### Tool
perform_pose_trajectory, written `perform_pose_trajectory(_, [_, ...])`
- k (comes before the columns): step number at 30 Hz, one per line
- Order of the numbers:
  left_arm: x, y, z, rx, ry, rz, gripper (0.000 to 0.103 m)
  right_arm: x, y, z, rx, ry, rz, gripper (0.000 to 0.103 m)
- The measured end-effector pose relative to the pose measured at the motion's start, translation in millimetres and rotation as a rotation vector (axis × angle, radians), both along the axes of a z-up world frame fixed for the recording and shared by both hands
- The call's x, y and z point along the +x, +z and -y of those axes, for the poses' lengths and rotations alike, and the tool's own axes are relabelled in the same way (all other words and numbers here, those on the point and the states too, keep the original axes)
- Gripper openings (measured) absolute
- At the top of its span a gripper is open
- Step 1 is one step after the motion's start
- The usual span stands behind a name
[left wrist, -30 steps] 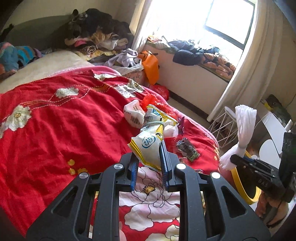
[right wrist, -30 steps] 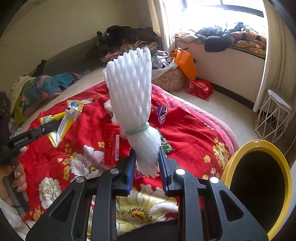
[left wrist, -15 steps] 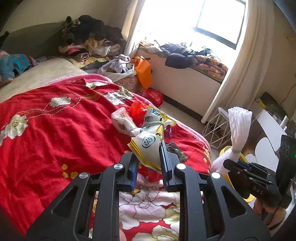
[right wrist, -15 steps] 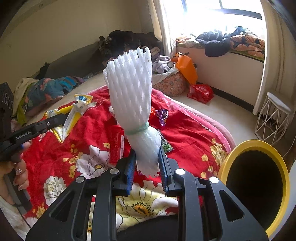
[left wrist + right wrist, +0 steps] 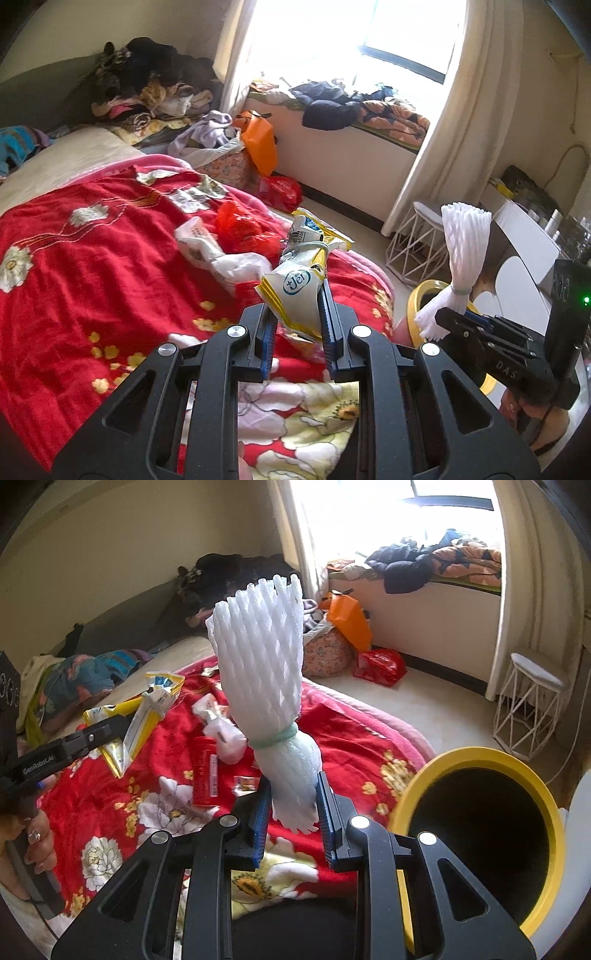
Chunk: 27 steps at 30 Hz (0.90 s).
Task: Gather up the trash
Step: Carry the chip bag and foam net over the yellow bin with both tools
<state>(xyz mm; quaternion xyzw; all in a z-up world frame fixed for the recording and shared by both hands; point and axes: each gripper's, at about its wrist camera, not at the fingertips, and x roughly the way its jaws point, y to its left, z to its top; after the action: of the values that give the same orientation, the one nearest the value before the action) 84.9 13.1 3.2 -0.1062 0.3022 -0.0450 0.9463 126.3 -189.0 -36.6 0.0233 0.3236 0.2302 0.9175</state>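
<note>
A yellow-and-white snack wrapper (image 5: 295, 291), tied round its middle with a band, is pinched in the left claw (image 5: 295, 325) above the red floral blanket (image 5: 92, 266). The right claw (image 5: 293, 805) grips the bound tail of a white foam fruit net (image 5: 262, 664), which fans upward. Just right of that claw stands a yellow-rimmed bin (image 5: 546, 805); its inside is dark and what it holds cannot be made out. On the blanket lie a red tube-shaped package (image 5: 205, 771), a crumpled white plastic bag (image 5: 221, 254) and a red plastic bag (image 5: 240, 229). Beyond the bed, a white wire stool (image 5: 528, 705) stands by the curtain.
</note>
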Motion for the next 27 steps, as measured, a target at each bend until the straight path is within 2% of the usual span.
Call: perform_pose_trajectory(27, [28, -5, 112, 0.039, -0.233, -0.007, 0.016, 2, -7, 108, 0.040, -0.264, -0.021, 0.023])
